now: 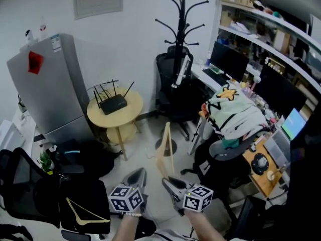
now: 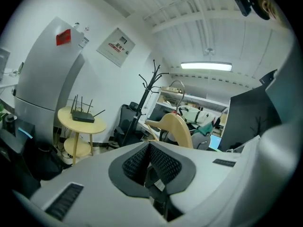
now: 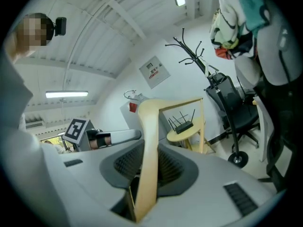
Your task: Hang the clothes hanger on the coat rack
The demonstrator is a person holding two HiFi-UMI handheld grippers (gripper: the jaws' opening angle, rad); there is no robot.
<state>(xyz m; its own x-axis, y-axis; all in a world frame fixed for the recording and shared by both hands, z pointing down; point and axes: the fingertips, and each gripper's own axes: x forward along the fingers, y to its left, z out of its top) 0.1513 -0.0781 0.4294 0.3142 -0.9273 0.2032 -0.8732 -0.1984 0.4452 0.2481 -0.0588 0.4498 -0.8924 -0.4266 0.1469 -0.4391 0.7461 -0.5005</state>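
My right gripper (image 1: pixel 169 181) is shut on a pale wooden clothes hanger (image 1: pixel 165 149), which stands up from its jaws. In the right gripper view, the right gripper (image 3: pixel 146 151) pinches one hanger (image 3: pixel 147 126) arm between its dark pads, with the metal hook at the upper left. My left gripper (image 1: pixel 140 173) sits beside it with nothing between the jaws. In its own view, the left gripper (image 2: pixel 149 146) has its pads together and the hanger (image 2: pixel 177 126) lies just beyond them. The black coat rack (image 1: pixel 183 39) stands at the back wall, well ahead of both grippers, and its coat rack (image 2: pixel 146 96) hooks are bare.
A grey fridge (image 1: pixel 47 84) stands at the left. A round yellow table (image 1: pixel 129 115) with a router is next to it. A black office chair (image 1: pixel 173 82) stands at the rack's foot. At the right are a desk with monitors (image 1: pixel 233 62) and a chair heaped with clothes (image 1: pixel 233 115).
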